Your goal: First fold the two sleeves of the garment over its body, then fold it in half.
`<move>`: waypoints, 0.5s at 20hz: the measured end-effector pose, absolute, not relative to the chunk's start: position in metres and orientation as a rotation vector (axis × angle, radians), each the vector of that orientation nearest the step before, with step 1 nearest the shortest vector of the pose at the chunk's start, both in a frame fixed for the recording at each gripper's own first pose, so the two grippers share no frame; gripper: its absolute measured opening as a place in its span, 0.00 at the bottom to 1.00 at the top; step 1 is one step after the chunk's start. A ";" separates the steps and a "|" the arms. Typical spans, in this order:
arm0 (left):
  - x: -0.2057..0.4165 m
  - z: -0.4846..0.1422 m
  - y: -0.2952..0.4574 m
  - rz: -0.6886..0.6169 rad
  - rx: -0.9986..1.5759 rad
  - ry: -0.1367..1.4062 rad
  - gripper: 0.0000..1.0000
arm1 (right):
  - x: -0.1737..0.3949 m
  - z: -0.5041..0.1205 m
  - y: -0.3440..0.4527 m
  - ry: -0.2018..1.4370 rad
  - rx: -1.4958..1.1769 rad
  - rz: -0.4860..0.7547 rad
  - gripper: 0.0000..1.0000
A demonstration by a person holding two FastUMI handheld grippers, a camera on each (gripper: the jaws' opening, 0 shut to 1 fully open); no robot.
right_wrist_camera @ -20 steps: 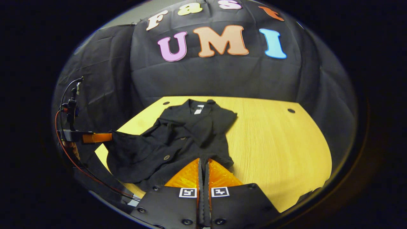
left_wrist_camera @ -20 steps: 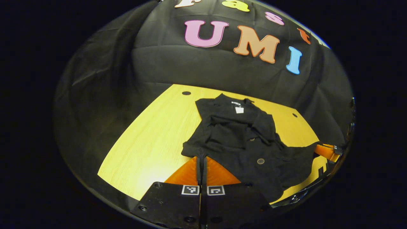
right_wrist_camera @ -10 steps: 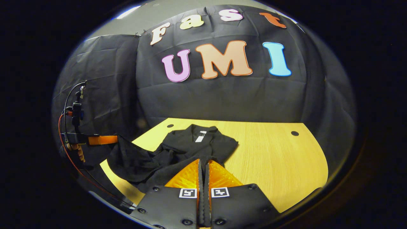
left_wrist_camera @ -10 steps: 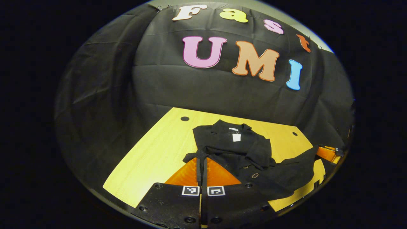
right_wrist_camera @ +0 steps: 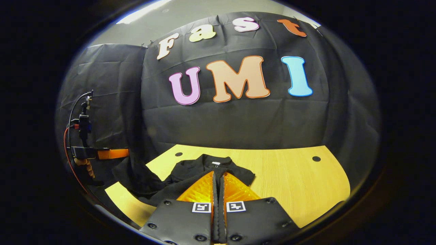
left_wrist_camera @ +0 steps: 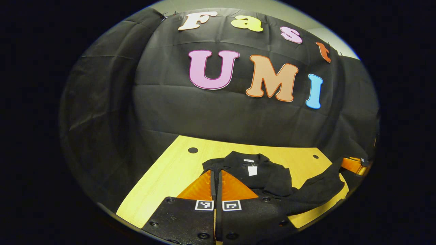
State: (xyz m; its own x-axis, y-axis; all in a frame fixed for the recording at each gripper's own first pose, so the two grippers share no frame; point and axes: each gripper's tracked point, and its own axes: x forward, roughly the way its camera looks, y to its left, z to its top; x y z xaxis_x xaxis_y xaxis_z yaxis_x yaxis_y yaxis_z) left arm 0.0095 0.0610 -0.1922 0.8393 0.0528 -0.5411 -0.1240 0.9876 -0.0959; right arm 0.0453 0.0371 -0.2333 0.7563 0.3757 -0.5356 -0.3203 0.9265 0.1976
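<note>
My left gripper and right gripper, both clamped on the garment hem | carried hem farther toward collar over the table | half-fold nearly closed

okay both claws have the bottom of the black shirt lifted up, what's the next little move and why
Probably carry the hem forward toward the collar. Both claws, left and right, are pinched on the black shirt, whose lower part hangs lifted above the table, with the halfway fold unfinished.

Left claw hides garment's pinched hem.
</note>
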 end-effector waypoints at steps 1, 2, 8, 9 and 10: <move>0.018 -0.193 0.063 0.089 -0.133 0.566 0.00 | 0.053 -0.232 0.039 0.598 0.097 0.374 0.02; 0.026 -0.193 0.067 0.091 -0.133 0.560 0.00 | 0.061 -0.230 0.040 0.591 0.100 0.365 0.02; 0.073 -0.200 0.093 0.086 -0.126 0.533 0.00 | 0.109 -0.229 0.043 0.558 0.096 0.300 0.02; 0.079 -0.205 0.096 0.086 -0.126 0.542 0.00 | 0.117 -0.231 0.043 0.558 0.093 0.285 0.02; 0.085 -0.209 0.100 0.083 -0.123 0.551 0.00 | 0.123 -0.234 0.043 0.561 0.092 0.277 0.02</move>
